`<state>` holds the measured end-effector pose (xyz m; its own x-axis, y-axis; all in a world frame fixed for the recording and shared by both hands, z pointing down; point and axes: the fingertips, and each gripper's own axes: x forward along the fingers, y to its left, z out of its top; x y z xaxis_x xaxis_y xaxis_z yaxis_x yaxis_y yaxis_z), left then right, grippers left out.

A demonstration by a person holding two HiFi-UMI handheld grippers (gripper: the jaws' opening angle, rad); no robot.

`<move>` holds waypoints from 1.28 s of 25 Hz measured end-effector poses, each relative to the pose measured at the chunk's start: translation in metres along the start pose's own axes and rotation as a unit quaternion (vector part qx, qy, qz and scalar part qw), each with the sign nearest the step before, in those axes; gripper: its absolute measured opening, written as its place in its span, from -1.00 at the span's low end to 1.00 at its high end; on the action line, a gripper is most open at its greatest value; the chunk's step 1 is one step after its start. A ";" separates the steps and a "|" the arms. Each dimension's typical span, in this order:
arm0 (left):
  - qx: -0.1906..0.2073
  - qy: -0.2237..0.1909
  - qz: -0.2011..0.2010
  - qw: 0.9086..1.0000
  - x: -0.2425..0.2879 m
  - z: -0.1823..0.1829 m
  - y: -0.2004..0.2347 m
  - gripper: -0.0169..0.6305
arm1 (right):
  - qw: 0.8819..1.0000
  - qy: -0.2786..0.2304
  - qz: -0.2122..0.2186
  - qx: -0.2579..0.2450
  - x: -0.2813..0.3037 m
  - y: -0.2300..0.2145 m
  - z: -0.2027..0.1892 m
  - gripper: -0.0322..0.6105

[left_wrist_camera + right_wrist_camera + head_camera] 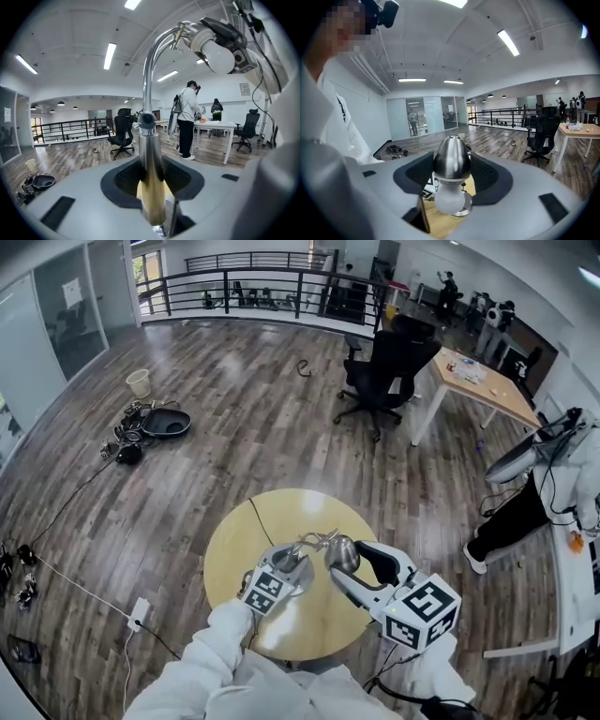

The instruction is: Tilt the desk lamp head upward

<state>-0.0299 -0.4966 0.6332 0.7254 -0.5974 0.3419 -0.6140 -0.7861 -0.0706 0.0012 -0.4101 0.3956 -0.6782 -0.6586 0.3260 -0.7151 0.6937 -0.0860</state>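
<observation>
The lamp post [151, 183] is clamped in the fingers [185, 178] of the left gripper [291, 564]; the lamp head [451, 159], above the post, is clamped in the right gripper [356, 568].

You have bright, even light from ceiling strip lights [108, 55], and shadows stay faint. All three views bow strongly toward the edges. The chrome lamp stem [150, 159] and lamp head [451, 159] carry soft reflections; their nearest parts blur.

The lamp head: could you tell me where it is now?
The lamp head sits over the round table, low centre in the head view, between the right gripper's jaws.
</observation>
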 end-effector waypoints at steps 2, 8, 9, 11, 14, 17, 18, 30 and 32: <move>-0.002 -0.002 -0.001 1.000 0.000 0.000 0.000 -0.54 | 1.000 0.016 0.004 -0.001 0.009 -0.001 0.009 -0.14; -0.007 -0.008 -0.004 1.000 -0.001 0.000 0.001 -0.54 | 0.999 0.044 0.010 -0.005 0.027 0.000 0.025 -0.14; -0.007 -0.009 -0.004 1.000 -0.001 0.001 0.002 -0.54 | 0.999 0.045 0.011 -0.005 0.028 0.000 0.026 -0.14; -0.009 -0.009 -0.006 1.000 -0.001 0.000 0.002 -0.54 | 0.999 0.045 0.013 -0.005 0.029 0.000 0.026 -0.14; -0.016 -0.011 -0.005 1.000 -0.001 -0.001 0.003 -0.54 | 0.999 0.041 0.017 -0.003 0.029 0.000 0.025 -0.14; -0.013 -0.008 0.000 1.000 0.003 -0.002 0.004 -0.54 | 0.999 0.030 0.024 -0.002 0.028 -0.001 0.029 -0.14; -0.008 -0.004 0.000 1.000 0.004 -0.003 0.004 -0.54 | 0.999 0.024 0.027 -0.001 0.027 -0.001 0.030 -0.14; -0.061 -0.023 0.018 0.998 -0.035 0.007 0.004 -0.54 | 0.992 -0.100 -0.050 0.062 -0.031 -0.049 0.038 -0.14; -0.083 -0.034 0.032 0.995 -0.055 0.010 0.006 -0.54 | 0.981 -0.128 -0.100 0.107 -0.052 -0.076 0.027 -0.14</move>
<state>-0.0702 -0.4703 0.6043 0.6993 -0.6593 0.2762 -0.6986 -0.7122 0.0685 0.0867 -0.4363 0.3600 -0.5213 -0.8461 0.1116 -0.8388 0.4840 -0.2493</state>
